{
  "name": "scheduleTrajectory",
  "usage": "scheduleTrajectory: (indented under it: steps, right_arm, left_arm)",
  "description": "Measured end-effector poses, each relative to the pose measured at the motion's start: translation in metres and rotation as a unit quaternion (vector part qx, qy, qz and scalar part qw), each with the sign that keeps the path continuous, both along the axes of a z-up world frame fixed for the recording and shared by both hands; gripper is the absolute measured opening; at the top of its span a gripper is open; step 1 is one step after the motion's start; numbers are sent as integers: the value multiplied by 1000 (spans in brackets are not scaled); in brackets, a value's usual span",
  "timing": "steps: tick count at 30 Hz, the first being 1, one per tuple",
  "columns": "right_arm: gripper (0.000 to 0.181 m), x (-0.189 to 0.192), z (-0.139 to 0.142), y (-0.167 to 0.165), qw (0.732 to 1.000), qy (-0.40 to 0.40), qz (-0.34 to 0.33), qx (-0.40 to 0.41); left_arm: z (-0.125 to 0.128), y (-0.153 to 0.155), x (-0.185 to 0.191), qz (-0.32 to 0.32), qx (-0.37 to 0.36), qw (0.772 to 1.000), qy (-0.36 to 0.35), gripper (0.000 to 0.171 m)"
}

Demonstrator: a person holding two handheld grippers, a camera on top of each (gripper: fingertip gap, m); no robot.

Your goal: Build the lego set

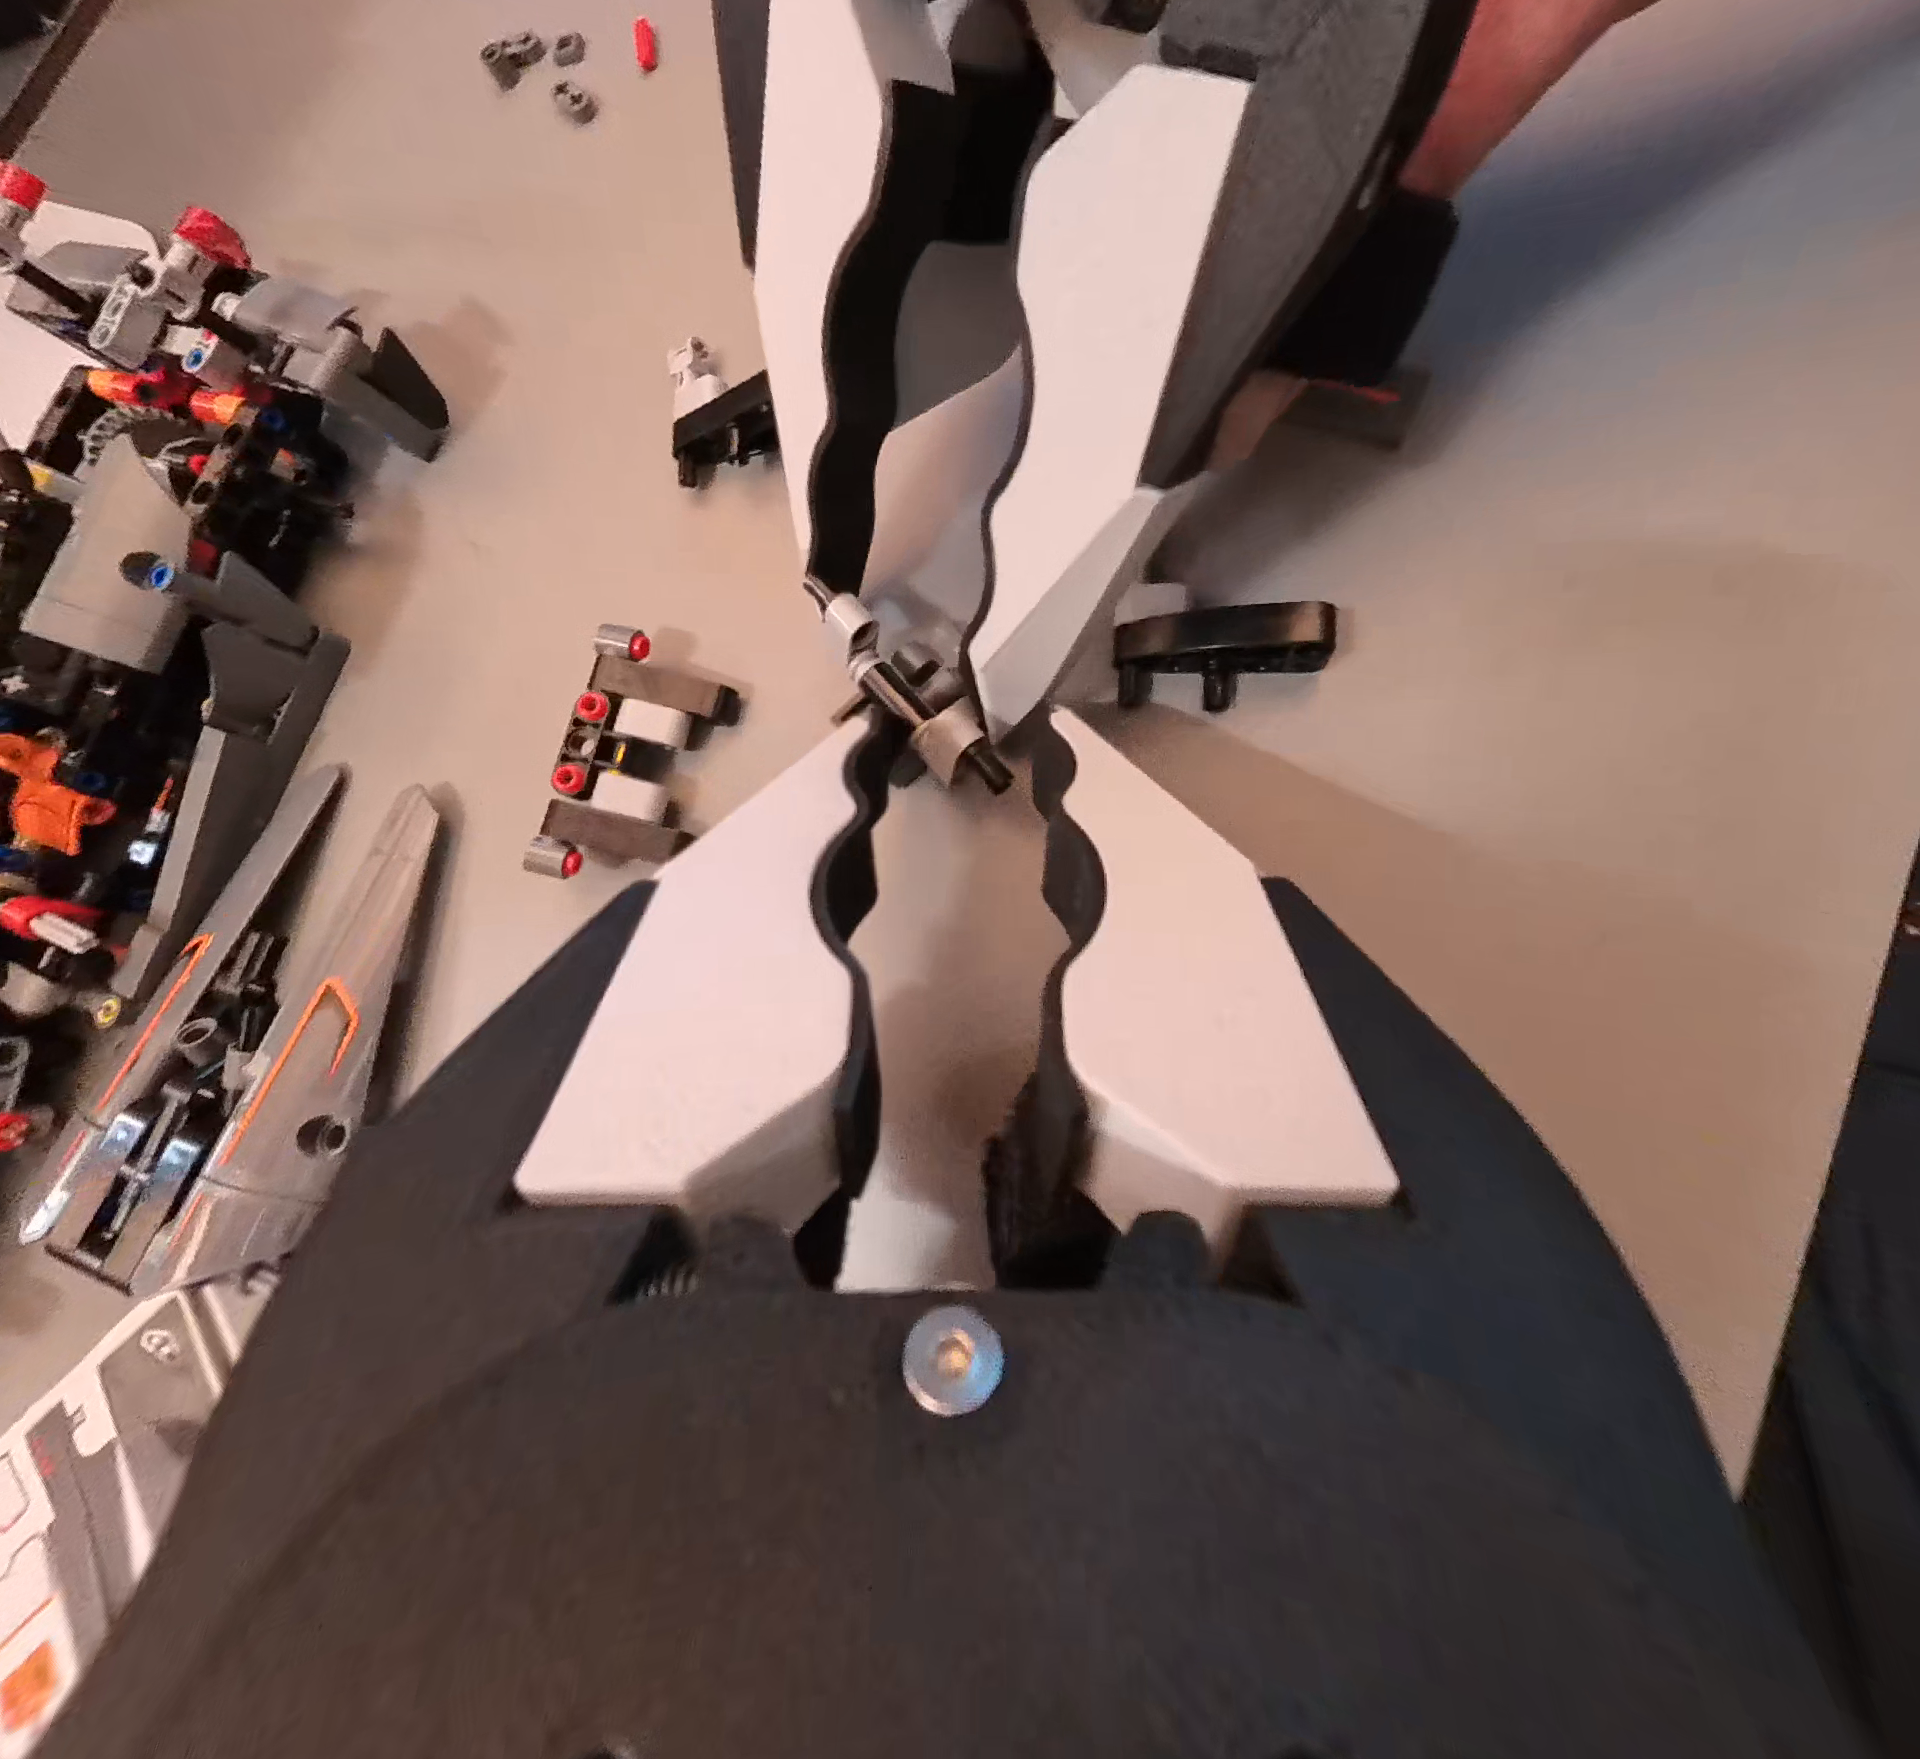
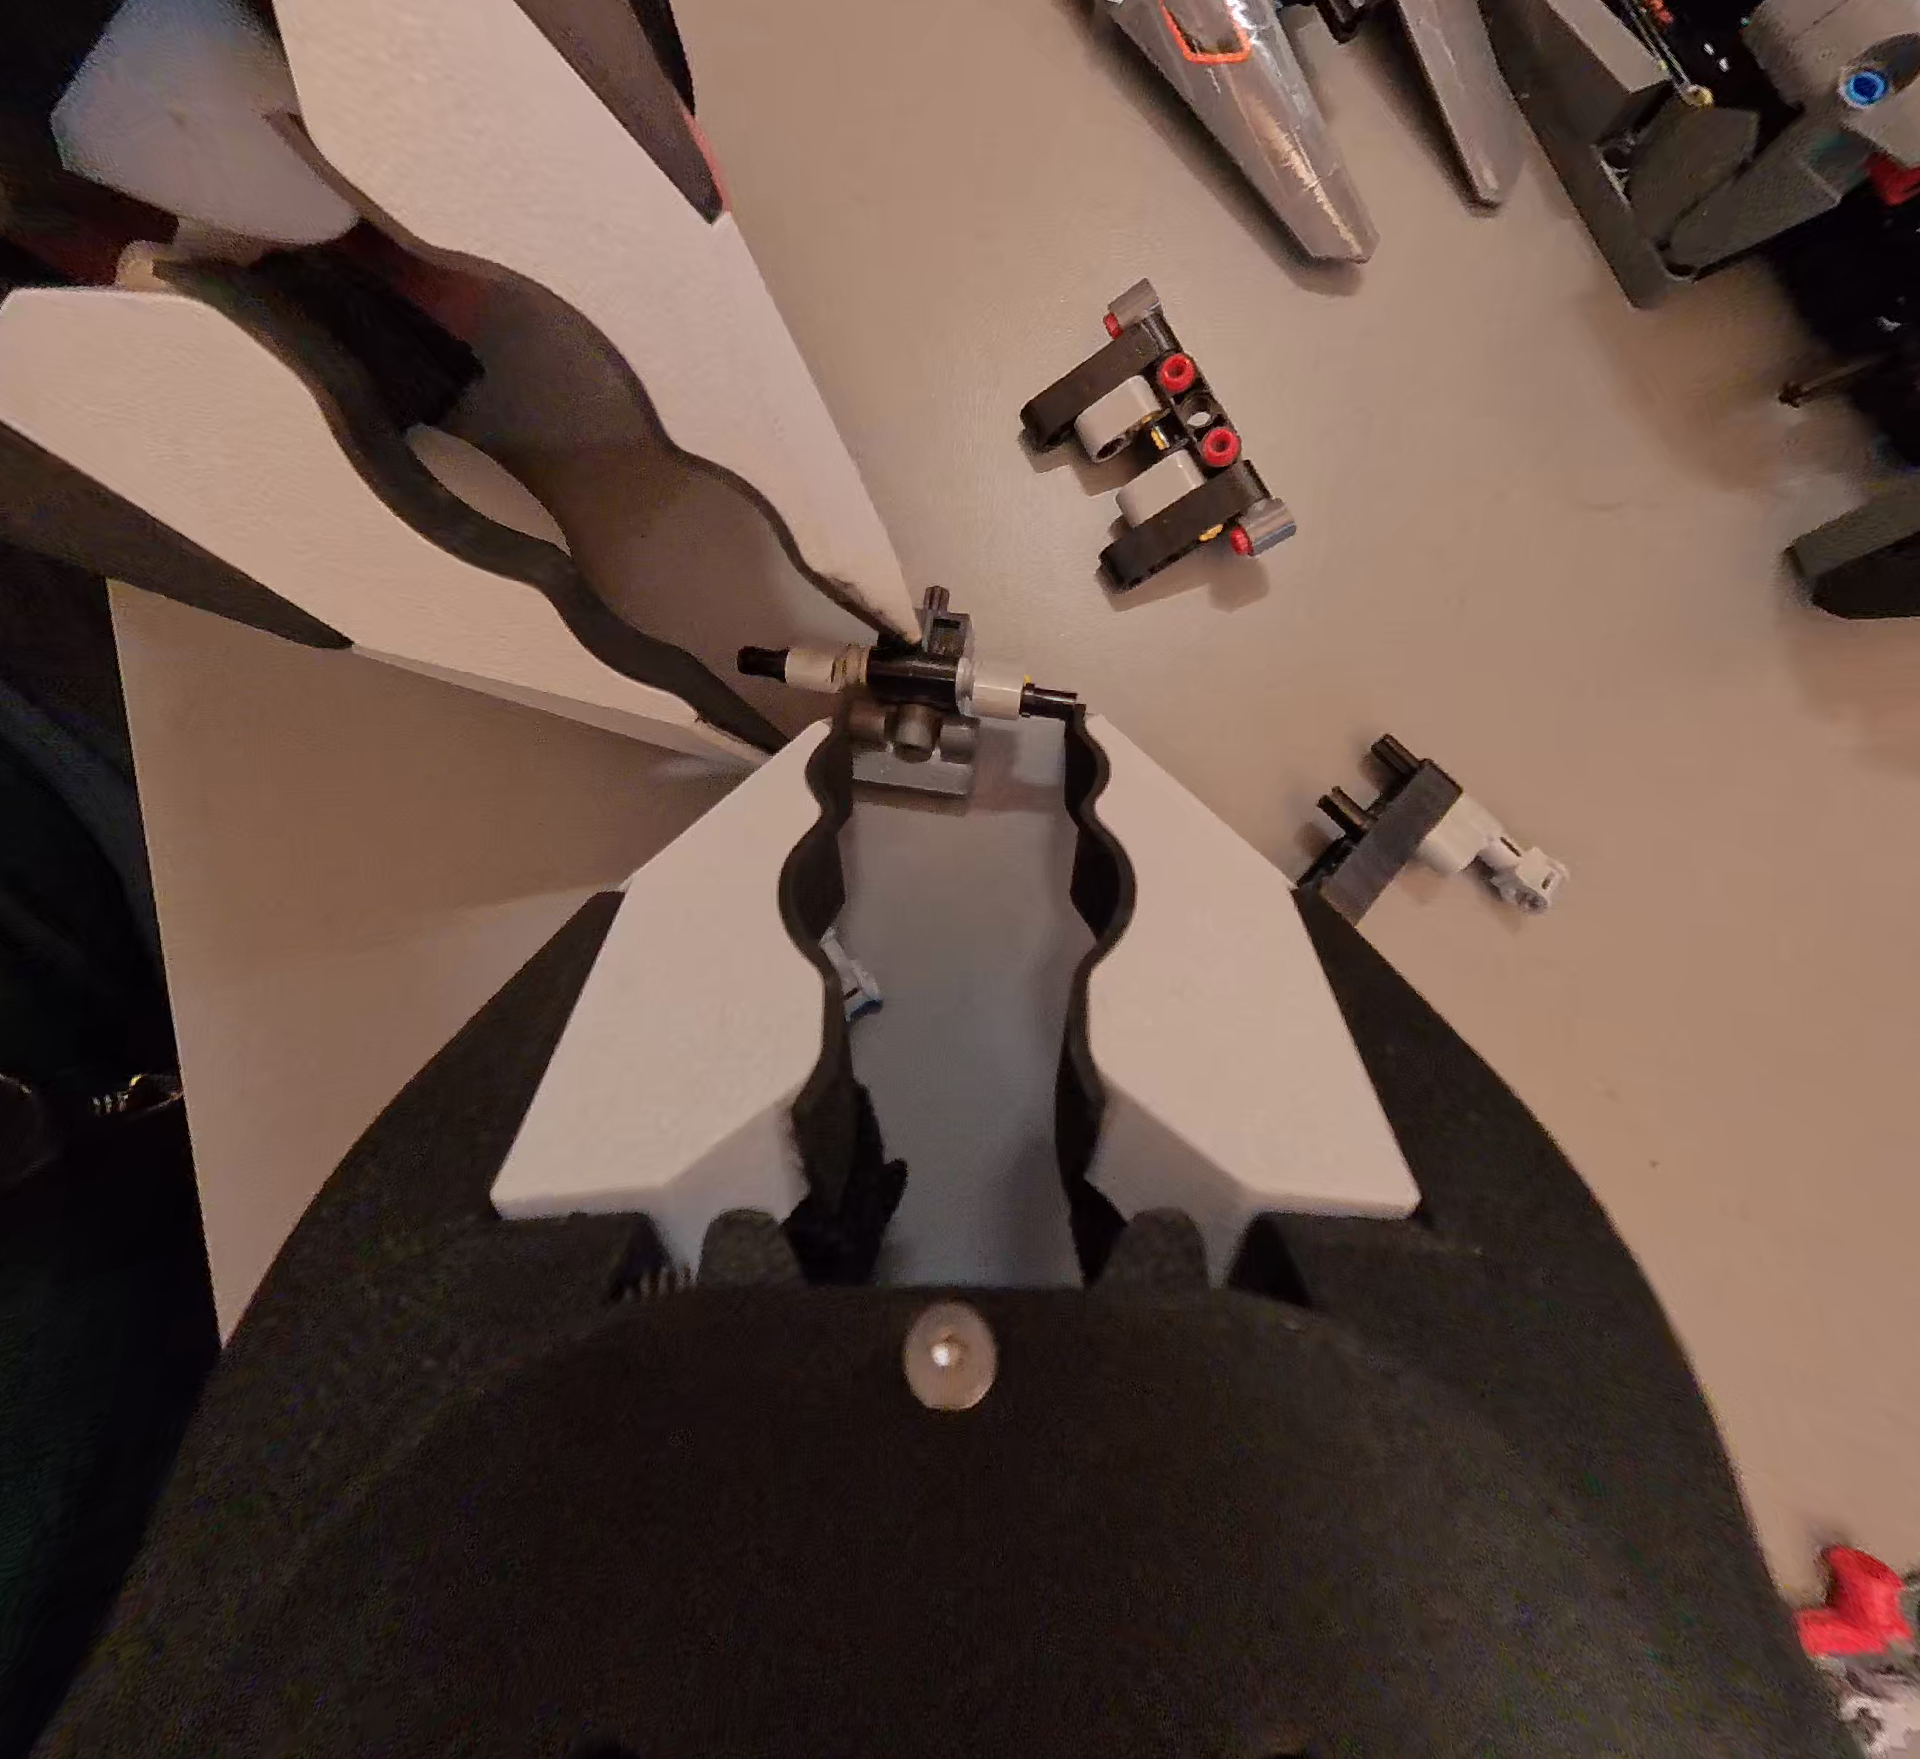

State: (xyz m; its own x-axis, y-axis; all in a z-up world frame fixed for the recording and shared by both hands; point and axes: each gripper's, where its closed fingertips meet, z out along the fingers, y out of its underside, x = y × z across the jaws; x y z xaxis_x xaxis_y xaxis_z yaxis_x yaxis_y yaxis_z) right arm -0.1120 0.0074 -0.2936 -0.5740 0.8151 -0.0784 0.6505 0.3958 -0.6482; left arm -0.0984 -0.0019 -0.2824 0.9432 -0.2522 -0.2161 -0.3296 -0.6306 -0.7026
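Centrally, a small axle assembly (image 1: pixel 920 707) (image 2: pixel 914 670) is held above the grey table (image 1: pixel 1558 774) (image 2: pixel 1455 1086), between the tips of both grippers. It is made up of a black axle carrying light grey bushes and a dark connector block.

The left gripper (image 1: pixel 951 748) (image 2: pixel 831 670) is seen from behind in the left wrist view; its jaws are nearly together at the tips, and in the right wrist view they are seen pinched on the assembly beside the connector block. The right gripper (image 2: pixel 951 738) (image 1: pixel 914 670) enters the left wrist view from above. Its jaws stand moderately apart, with the lower grey part of the assembly seated between the tips; whether firm pressure is applied cannot be told.

Loose sub-assemblies are laid on the table:
- a black and grey frame with red pins (image 1: pixel 623 753) (image 2: pixel 1164 442), near the grippers;
- a black beam with a white connector (image 1: pixel 717 416) (image 2: pixel 1423 836);
- a black curved beam (image 1: pixel 1226 639), partly hidden behind the right gripper;
- two grey pointed panels with orange markings (image 1: pixel 239 1086) (image 2: pixel 1247 47);
- the large partly built model (image 1: pixel 135 514) (image 2: pixel 1714 47), well apart from the grippers;
- small dark grey pieces (image 1: pixel 540 68) and a red pin (image 1: pixel 646 43), far from the work
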Motion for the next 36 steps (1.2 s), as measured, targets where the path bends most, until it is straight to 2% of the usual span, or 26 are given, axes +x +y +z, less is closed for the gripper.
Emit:
scheduleTrajectory:
  steps: [4, 7, 11, 16, 17, 22, 25, 31, 36]
  right_arm:
    - [39, 0, 1, 0, 1000, -9, 2, -24]
    - [40, 2, 3, -1, 998, -20, 9, -53]
    - [39, 4, 5, -2, 996, -28, 13, -79]
    - [25, 2, 9, -1, 995, -21, 14, -96]
    - [19, 1, 12, -2, 995, -16, 15, -101]
    - [18, -2, 17, -1, 996, -4, 13, -91]
    - [25, 0, 16, 1, 996, -8, 8, -92]
    - [25, 4, 7, 4, 998, -17, 8, -66]
    - [24, -2, 15, 0, 998, 2, 14, -66]
  left_arm:
    - [2, 0, 0, -2, 6, 1000, -20, 22]
    - [6, -1, -5, 0, 14, 999, -35, 7]
    - [11, -1, -4, -15, 27, 997, -65, 5]
    - [8, -1, -7, -17, 26, 998, -57, 5]
    - [9, -1, -8, -17, 30, 998, -57, 5]
    - [16, -3, -15, -6, 38, 998, -50, 5]
    - [19, -6, -18, -1, 42, 998, -51, 6]
    - [17, -10, -23, 13, 34, 999, -31, 25]
    - [12, -17, -26, 40, 5, 999, -27, 25]
